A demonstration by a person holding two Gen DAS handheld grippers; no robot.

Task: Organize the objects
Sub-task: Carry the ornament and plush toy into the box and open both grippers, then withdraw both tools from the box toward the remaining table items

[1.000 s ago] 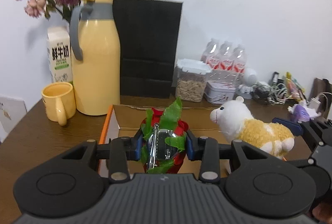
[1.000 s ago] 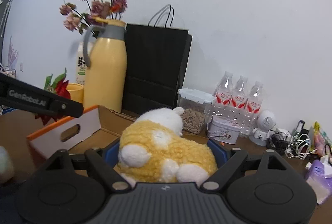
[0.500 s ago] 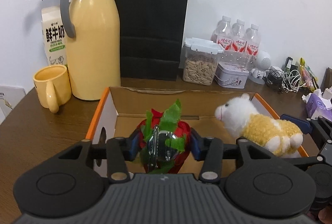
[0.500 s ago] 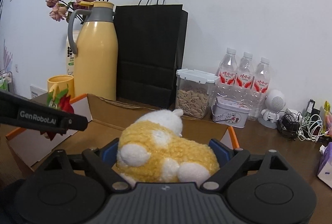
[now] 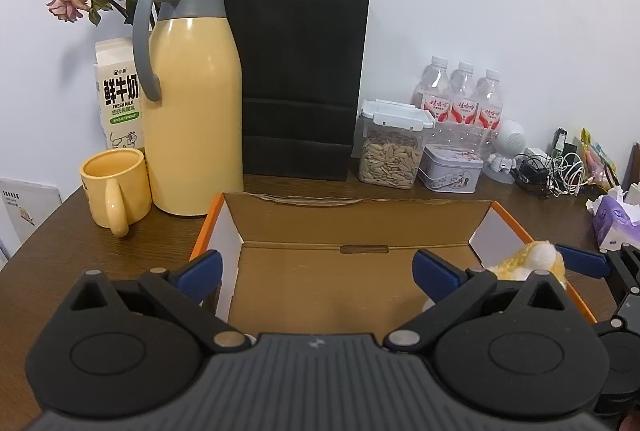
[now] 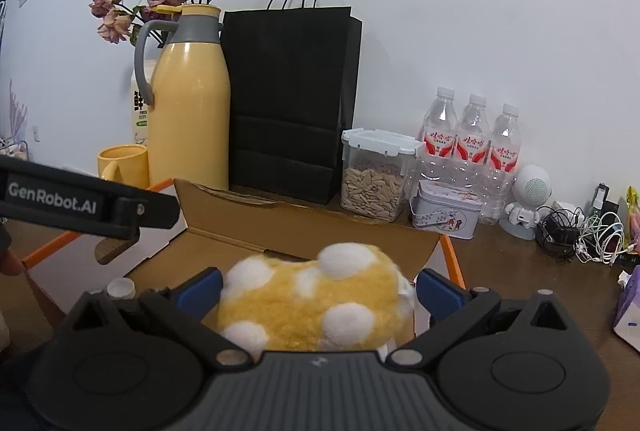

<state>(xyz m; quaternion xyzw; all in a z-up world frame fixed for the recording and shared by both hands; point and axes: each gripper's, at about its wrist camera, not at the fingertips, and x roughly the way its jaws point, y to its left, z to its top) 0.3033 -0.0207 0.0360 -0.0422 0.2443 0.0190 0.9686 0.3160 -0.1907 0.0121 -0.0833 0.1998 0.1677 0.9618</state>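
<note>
An open cardboard box (image 5: 360, 219) with orange edges lies on the brown table. My left gripper (image 5: 318, 271) hangs over its left half, jaws opening wide, with only the box floor between the blue pads (image 5: 200, 271). The red and green bundle is out of sight in both views. At the box's right end, a yellow plush toy with white spots (image 6: 316, 303) lies between the pads of my right gripper (image 6: 320, 287), whose jaws are opening; the pads (image 6: 438, 287) stand just clear of the fur. The same plush toy (image 5: 532, 261) peeks in at the right of the left wrist view.
Behind the box stand a yellow thermos (image 5: 192, 103), a yellow mug (image 5: 116, 187), a milk carton (image 5: 118, 91), a black paper bag (image 5: 300, 83), a seed jar (image 5: 390, 151), a tin (image 5: 452, 171) and water bottles (image 5: 464, 99). Cables (image 5: 560, 171) and a tissue pack (image 5: 616, 219) clutter the right.
My left jaws spread wide and the red and green bundle dropped out of view. My right jaws widened and the plush toy rolled over, sitting lower in the box.
</note>
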